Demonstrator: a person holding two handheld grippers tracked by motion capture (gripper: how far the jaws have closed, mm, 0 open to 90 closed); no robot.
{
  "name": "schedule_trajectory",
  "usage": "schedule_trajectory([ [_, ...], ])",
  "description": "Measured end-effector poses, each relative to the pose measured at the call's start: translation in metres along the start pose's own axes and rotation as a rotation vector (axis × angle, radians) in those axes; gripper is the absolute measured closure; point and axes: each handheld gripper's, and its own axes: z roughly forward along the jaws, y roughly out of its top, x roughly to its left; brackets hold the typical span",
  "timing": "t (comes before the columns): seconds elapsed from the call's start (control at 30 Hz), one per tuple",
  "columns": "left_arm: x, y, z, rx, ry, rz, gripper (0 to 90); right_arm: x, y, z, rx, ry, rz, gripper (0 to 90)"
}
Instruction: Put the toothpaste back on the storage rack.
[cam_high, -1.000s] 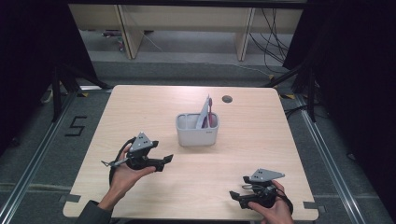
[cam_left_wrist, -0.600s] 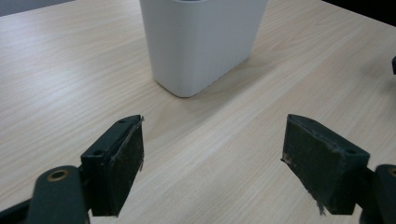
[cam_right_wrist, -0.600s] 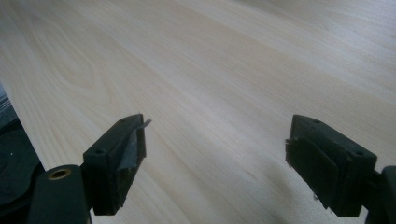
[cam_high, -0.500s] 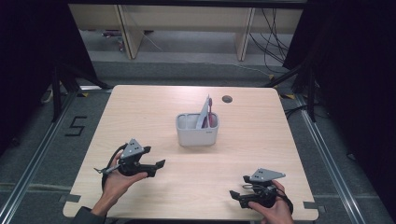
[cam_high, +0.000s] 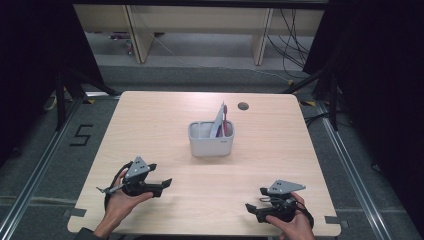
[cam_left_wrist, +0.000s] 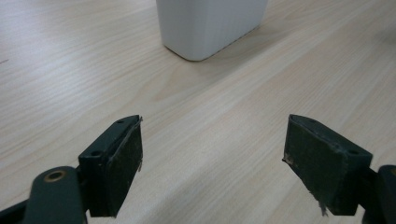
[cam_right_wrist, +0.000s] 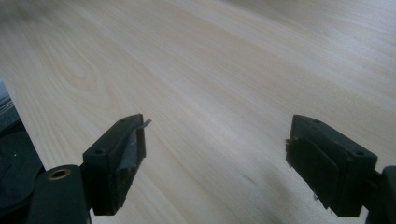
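A pale grey tub (cam_high: 210, 143) stands at the middle of the wooden table (cam_high: 160, 125). A pink stick-like item (cam_high: 225, 119) and a flat white piece (cam_high: 218, 118) lean upright in the tub's right half. My left gripper (cam_high: 162, 186) rests low near the front left, jaws open and empty, pointing right. In the left gripper view the left gripper (cam_left_wrist: 212, 135) faces the tub (cam_left_wrist: 210, 23) across bare wood. My right gripper (cam_high: 251, 209) lies at the front right, pointing left. The right gripper view shows the right gripper (cam_right_wrist: 217, 133) open over bare wood.
A small round cable hole (cam_high: 243, 106) sits at the table's back right. Dark floor (cam_right_wrist: 9, 154) lies past the table's edge in the right gripper view. Shelving legs (cam_high: 135, 35) and cables (cam_high: 295, 35) stand beyond the far edge.
The left gripper has drawn back from the tub toward the near left edge and sunk lower. The right gripper has stayed in place.
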Motion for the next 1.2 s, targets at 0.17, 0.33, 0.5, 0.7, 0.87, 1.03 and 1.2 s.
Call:
schedule_trajectory([
  [0.17,-0.002,-0.01,-0.006,0.018,0.006,0.023,18.4,0.0,0.001,0.002,0.001,0.003,-0.009,20.6],
  [0.33,-0.009,-0.02,-0.012,0.033,0.005,0.046,18.3,0.002,0.001,0.003,0.004,-0.001,-0.031,20.7],
  [0.5,-0.017,-0.028,-0.015,0.064,-0.005,0.064,18.3,0.002,0.002,0.003,0.001,0.0,-0.033,20.6],
  [0.7,-0.028,-0.032,-0.014,0.085,-0.012,0.119,18.4,0.002,0.001,0.002,0.004,-0.016,-0.022,20.6],
  [0.87,-0.036,-0.036,-0.016,0.102,-0.026,0.147,18.5,0.002,0.001,0.003,0.007,-0.012,-0.022,20.4],
  [1.03,-0.039,-0.042,-0.02,0.127,-0.007,0.17,18.5,0.006,0.001,0.004,0.014,-0.008,-0.003,20.3],
  [1.2,-0.04,-0.042,-0.019,0.123,0.001,0.181,18.6,0.003,0.002,0.005,0.003,-0.02,-0.039,20.2],
])
